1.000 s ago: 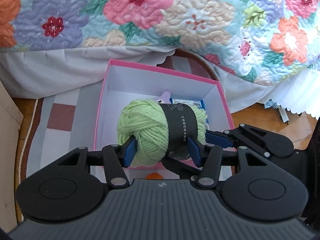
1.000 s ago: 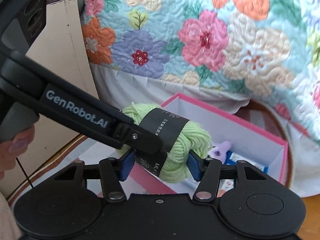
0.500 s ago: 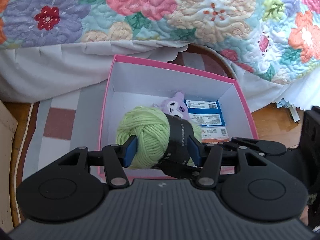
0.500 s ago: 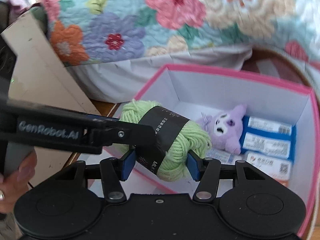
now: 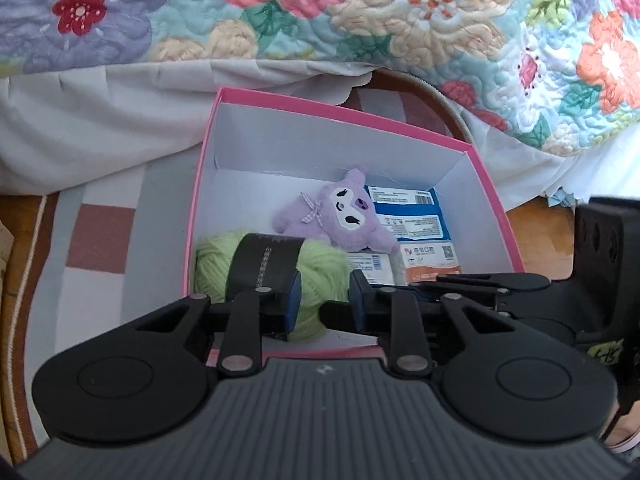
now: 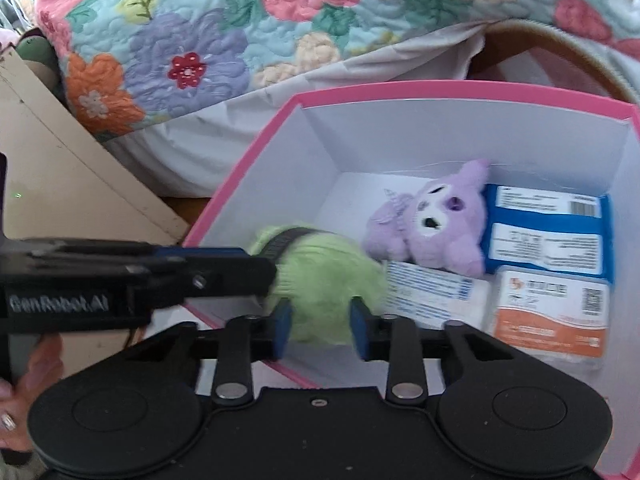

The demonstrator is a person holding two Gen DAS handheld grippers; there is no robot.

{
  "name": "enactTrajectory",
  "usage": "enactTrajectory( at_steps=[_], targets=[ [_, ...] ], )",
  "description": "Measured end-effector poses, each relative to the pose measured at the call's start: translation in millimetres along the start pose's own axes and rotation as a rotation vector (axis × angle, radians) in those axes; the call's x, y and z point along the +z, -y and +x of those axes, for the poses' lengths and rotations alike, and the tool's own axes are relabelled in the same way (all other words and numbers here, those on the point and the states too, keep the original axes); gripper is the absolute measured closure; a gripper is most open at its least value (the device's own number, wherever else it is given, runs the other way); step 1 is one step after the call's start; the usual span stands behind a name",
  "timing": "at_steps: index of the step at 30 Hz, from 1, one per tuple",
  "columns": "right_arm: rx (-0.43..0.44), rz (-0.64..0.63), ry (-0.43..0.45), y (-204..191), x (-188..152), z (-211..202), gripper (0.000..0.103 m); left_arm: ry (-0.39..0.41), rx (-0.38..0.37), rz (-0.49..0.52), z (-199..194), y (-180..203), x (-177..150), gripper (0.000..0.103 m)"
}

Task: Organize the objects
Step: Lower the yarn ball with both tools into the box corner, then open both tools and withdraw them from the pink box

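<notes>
A light green yarn ball (image 5: 320,276) with a black paper band lies low inside the pink box (image 5: 320,110), by its left wall. It also shows in the right wrist view (image 6: 324,280), blurred. My left gripper (image 5: 323,300) has its jaws closed in on the yarn's near side. My right gripper (image 6: 320,330) has its jaws pressed on the yarn too. The left gripper's finger crosses the right wrist view from the left. A purple plush toy (image 5: 340,216) lies in the box behind the yarn.
Blue and orange packets (image 5: 412,220) lie in the right half of the box (image 6: 460,92). The box stands on a striped rug (image 5: 100,240) against a floral quilt (image 5: 320,12). A beige board (image 6: 60,168) leans at the left.
Both grippers have lowered the yarn from above the box rim down into the box, left of the plush toy. The jaws of both now stand closer together.
</notes>
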State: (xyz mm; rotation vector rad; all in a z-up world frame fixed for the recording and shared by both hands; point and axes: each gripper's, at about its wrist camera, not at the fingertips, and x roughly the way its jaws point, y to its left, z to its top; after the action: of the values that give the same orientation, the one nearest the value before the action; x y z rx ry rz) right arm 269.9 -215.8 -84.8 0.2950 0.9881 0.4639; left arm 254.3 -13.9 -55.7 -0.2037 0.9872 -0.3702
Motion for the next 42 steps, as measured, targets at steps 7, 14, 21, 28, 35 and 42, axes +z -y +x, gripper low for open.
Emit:
enactTrajectory(
  at_steps=[7,14,21,28,35,42],
  targets=[
    [-0.037,-0.036,-0.006,-9,2,10,0.070,0.001,0.050,-0.011,-1,-3,-2,0.078],
    [0.003,0.002,-0.023,-1,6,19,0.067,0.023,0.060,-0.059,-12,-12,-2,0.078],
    [-0.036,0.005,0.042,1,1,-16,0.066,0.025,0.102,-0.054,-27,-8,-3,0.077],
    [-0.160,-0.218,0.077,-35,-10,-59,0.059,-0.013,0.132,-0.036,-39,5,-7,0.068],
    [-0.177,-0.344,0.090,-63,-28,-88,0.051,-0.068,0.199,0.002,-54,21,-17,0.055],
    [-0.192,-0.404,0.103,-82,-42,-103,0.046,-0.082,0.221,0.052,-75,39,-22,0.043]
  ],
)
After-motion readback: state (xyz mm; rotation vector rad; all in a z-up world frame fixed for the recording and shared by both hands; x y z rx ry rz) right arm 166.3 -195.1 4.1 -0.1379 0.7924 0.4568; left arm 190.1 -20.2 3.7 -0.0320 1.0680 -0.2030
